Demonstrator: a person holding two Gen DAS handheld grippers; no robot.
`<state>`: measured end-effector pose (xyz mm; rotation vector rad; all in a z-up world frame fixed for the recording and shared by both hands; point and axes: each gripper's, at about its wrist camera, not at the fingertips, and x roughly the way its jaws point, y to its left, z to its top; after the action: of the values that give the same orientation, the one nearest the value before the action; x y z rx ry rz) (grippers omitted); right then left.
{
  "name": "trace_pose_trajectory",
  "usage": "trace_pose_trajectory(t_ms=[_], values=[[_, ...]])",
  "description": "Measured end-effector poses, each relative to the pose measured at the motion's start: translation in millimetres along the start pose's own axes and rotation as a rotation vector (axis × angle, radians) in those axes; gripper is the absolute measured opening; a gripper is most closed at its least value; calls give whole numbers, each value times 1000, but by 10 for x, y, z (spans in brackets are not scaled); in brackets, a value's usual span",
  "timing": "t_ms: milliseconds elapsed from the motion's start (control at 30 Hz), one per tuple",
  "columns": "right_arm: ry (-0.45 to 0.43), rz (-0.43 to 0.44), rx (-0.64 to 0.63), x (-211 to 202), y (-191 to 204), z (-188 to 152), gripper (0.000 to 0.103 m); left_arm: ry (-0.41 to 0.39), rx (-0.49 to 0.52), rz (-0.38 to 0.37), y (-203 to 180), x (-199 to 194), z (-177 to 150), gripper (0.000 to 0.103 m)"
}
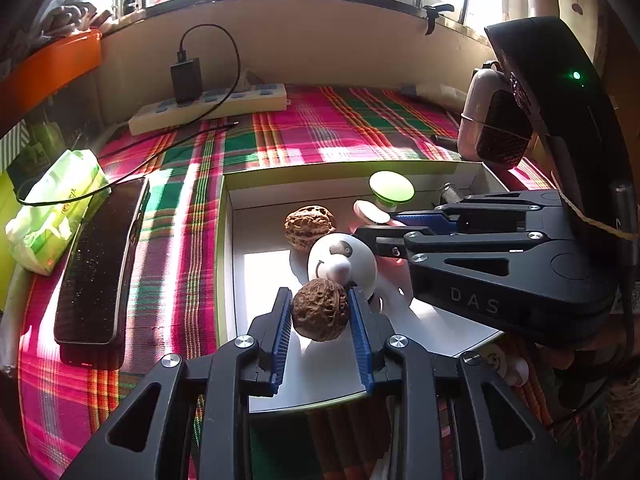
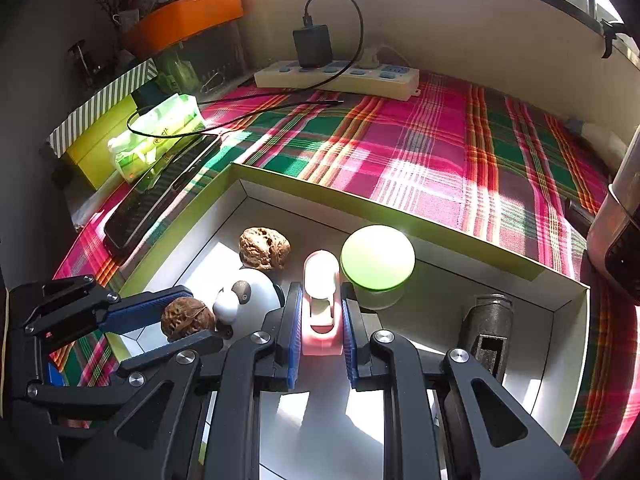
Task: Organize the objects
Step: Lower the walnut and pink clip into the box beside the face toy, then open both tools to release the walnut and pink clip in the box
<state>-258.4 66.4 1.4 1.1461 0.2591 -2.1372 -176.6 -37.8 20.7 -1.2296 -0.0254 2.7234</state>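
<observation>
Now you are at the box (image 2: 400,216) on the checked tabletop (image 2: 440,148), a tool in each hand. Your left tool (image 1: 320,312) grips a walnut (image 1: 319,309) over the box. Your right tool (image 2: 322,330) is clamped on a pink clip (image 2: 321,304). I think setting them down comes next. Lower slowly: the panda toy (image 1: 342,262), green lid (image 2: 378,258) and second walnut (image 2: 264,249) sit close.
</observation>
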Motion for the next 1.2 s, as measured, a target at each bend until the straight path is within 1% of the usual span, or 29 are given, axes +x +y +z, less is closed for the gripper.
trace_pose_trajectory(t_ms=[400,533,800,1067,1133,1200], values=[[-3,6,17,-2,-25,4,19,0,2,3,-5,-1,-5,27],[-4,2,19,-4,-18,0,22,0,6,0,-9,-11,-21,30],[-12,-7,36,-35,-21,-25,28,-1,-1,-1,-7,-46,-31,32],[-20,-15,34,-69,-2,-35,31,-1,-1,3,-14,-67,-41,33],[-21,-16,36,-73,-1,-36,34,-1,-3,3,-12,-76,-48,33],[-22,-13,38,-79,3,-42,35,-2,-1,4,-14,-80,-49,34]])
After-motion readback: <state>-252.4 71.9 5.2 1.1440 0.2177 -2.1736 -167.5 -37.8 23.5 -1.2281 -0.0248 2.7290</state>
